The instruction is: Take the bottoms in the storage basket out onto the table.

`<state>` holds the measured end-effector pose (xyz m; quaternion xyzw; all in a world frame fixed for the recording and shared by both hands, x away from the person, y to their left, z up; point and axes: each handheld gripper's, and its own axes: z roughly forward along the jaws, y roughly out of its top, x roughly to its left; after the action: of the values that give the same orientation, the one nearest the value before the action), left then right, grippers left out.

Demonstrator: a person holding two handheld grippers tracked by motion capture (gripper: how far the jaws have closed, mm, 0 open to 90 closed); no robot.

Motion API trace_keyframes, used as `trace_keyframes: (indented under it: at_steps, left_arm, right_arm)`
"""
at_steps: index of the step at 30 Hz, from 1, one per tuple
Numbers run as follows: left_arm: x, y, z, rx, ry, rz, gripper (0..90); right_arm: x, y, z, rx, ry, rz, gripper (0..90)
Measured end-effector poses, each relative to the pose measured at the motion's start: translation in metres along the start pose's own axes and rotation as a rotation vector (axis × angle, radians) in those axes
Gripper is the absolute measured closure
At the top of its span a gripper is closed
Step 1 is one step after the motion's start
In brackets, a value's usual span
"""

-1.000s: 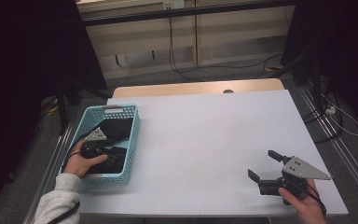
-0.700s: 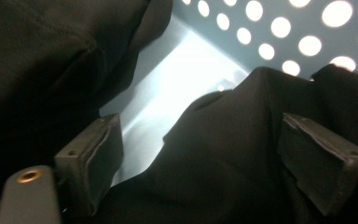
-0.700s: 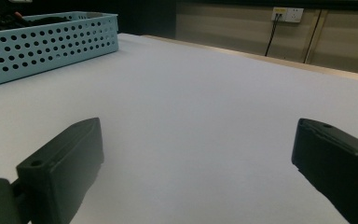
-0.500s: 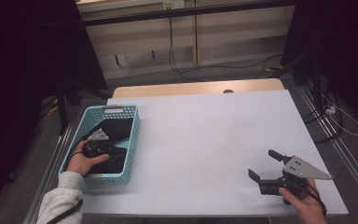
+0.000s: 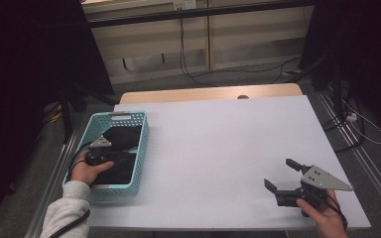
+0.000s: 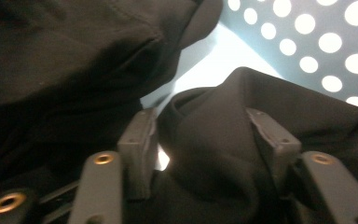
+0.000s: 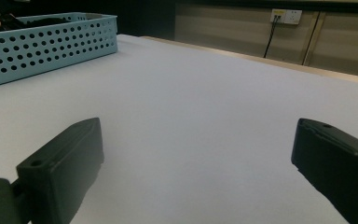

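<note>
A light-blue perforated basket [image 5: 143, 135] stands at the table's left edge with black cloth [image 5: 121, 138] in it. My left gripper [image 5: 103, 151] reaches down into the basket, held by a hand in a grey sleeve. In the left gripper view its jaws [image 6: 205, 135] have just been closing, and a raised fold of the black cloth [image 6: 209, 158] is bunched between the pads [image 6: 142, 140]. The basket wall [image 6: 307, 42] shows behind the cloth. My right gripper [image 5: 279, 173] rests low over the table near the front right, open and holding nothing [image 7: 198, 144].
The white table top [image 5: 218, 144] stretches between the two hands. A wooden strip [image 5: 203, 94] runs along the far edge. In the right gripper view the basket [image 7: 51, 42] stands far off to the left. Cables and a metal rail lie on the floor to the right.
</note>
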<state>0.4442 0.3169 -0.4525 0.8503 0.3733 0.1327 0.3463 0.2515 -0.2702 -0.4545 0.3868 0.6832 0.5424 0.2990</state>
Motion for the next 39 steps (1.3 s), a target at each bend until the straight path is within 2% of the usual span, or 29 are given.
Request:
trace_keyframes:
  at_steps: [4, 8, 10, 13, 15, 17, 24, 25, 27, 29, 33, 35, 37, 39]
  left_arm:
    - [0.000, 0.001, -0.001, 0.009, 0.003, -0.038, 63.1]
    - [-0.003, 0.004, 0.000, 0.019, -0.015, -0.060, 78.4]
    - [-0.005, 0.006, 0.000, 0.033, -0.018, -0.068, 82.2]
    - [-0.006, 0.012, 0.000, 0.047, -0.020, -0.118, 83.6]
    - [-0.005, 0.018, -0.002, 0.033, -0.019, -0.136, 84.3]
    - [-0.003, 0.025, -0.006, -0.003, -0.005, -0.151, 84.7]
    - [0.007, 0.055, -0.017, -0.046, 0.058, -0.138, 84.9]
    - [0.008, 0.058, -0.018, -0.049, 0.063, -0.142, 84.9]
    - [0.012, 0.064, -0.021, -0.043, 0.076, -0.123, 84.9]
    - [0.016, 0.069, -0.023, -0.053, 0.086, -0.129, 85.0]
    - [0.028, 0.073, -0.024, -0.065, 0.114, -0.132, 84.9]
    - [0.033, 0.072, -0.022, -0.042, 0.155, -0.110, 84.7]
    - [0.039, 0.067, -0.020, -0.067, 0.169, -0.131, 83.1]
    - [0.042, 0.063, -0.015, -0.060, 0.171, -0.139, 79.5]
  right_arm:
    - [0.000, 0.000, 0.001, 0.001, -0.001, -0.001, 1.3]
    - [0.000, 0.000, 0.002, 0.004, 0.000, -0.002, 1.4]
    - [0.000, 0.001, 0.002, 0.002, 0.000, -0.004, 1.4]
    - [0.001, 0.001, 0.002, 0.002, -0.002, 0.001, 1.5]
    - [0.000, 0.001, 0.001, 0.001, -0.007, 0.002, 1.5]
    - [0.000, 0.001, 0.001, -0.001, -0.006, 0.003, 1.5]
    - [-0.001, 0.001, 0.002, -0.001, -0.006, 0.006, 1.5]
    - [-0.002, 0.000, 0.002, 0.001, -0.006, 0.004, 1.6]
    - [-0.002, 0.000, 0.002, 0.001, -0.006, 0.004, 1.6]
    - [-0.003, 0.000, 0.002, 0.001, -0.005, 0.006, 1.6]
    - [-0.004, -0.001, 0.002, 0.002, -0.007, 0.013, 1.5]
    - [-0.004, 0.000, 0.002, 0.002, -0.007, 0.012, 1.6]
    - [-0.004, -0.001, 0.003, 0.002, -0.007, 0.015, 1.6]
    - [-0.004, -0.001, 0.003, 0.005, -0.004, 0.010, 1.6]
